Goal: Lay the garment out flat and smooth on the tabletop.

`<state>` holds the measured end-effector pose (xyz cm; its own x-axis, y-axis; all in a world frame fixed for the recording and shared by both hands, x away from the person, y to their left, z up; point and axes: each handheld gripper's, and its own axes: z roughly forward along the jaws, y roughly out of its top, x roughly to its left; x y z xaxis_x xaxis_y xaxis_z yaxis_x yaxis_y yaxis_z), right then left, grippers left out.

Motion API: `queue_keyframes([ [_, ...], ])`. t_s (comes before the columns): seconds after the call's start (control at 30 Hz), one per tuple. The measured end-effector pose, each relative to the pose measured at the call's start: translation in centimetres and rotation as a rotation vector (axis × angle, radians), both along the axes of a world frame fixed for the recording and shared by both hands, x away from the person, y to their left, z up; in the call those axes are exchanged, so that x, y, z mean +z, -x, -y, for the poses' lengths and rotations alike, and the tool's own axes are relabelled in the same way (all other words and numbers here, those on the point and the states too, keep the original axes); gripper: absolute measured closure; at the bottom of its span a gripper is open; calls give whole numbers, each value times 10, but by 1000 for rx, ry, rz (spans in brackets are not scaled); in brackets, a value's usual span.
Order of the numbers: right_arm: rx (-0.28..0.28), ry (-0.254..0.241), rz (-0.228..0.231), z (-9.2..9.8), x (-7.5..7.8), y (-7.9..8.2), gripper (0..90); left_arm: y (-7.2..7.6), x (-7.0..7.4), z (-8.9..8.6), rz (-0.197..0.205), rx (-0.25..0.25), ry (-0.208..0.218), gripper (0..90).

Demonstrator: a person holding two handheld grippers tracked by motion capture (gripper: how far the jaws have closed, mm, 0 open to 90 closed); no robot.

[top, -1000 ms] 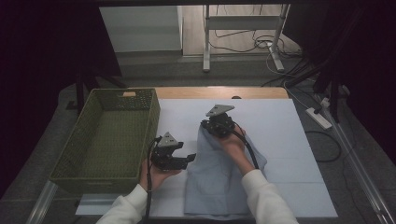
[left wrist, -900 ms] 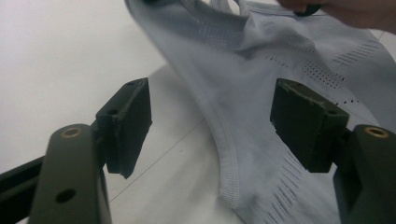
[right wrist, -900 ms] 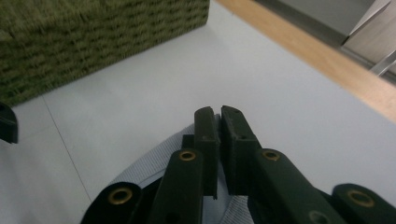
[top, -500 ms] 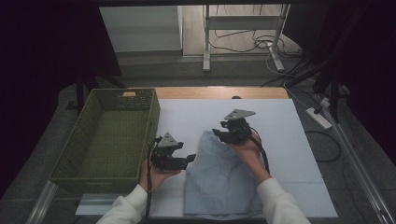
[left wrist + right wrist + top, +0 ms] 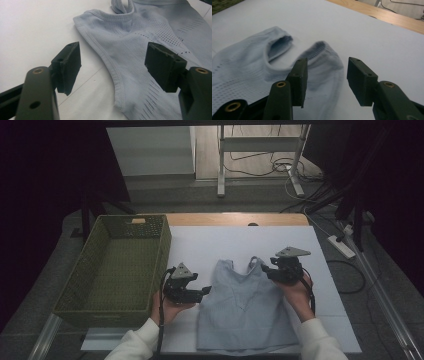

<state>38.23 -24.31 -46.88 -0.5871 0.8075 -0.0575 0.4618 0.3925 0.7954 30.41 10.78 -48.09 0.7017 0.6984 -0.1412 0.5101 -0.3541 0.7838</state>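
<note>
While the pale blue tank top (image 5: 247, 307) lies flat on the white desk (image 5: 220, 245), neckline toward the far edge and hem toward the person, both claws rest at its upper corners. Left claw (image 5: 204, 291): held at the garment's left armhole edge, jaws standing apart; in the left gripper view the armhole hem (image 5: 113, 75) runs between the two pads (image 5: 163, 66) with neither pressing on it. Right claw (image 5: 267, 270): placed at the right shoulder strap (image 5: 325, 58), jaws having just been opening and now parted about halfway; in the right gripper view the strap lies beneath and ahead of the pads, free of any grip. Green woven basket (image 5: 120, 265): stands at the desk's left, just beside the left claw, well apart from the top.
</note>
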Motion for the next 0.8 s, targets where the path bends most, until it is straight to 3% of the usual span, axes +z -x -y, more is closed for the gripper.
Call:
queue_keyframes([
  [0.33, -49, -8, -45, 16, -16, -15, 499, -1, 0, -1, -2, 3, 1, 294],
  [0.53, -38, 53, -70, 8, -26, -19, 498, -1, -1, -1, -7, 3, 4, 294],
  [0.8, -9, 83, -100, -3, -37, -21, 495, 0, 0, -1, -4, -1, 3, 293],
])
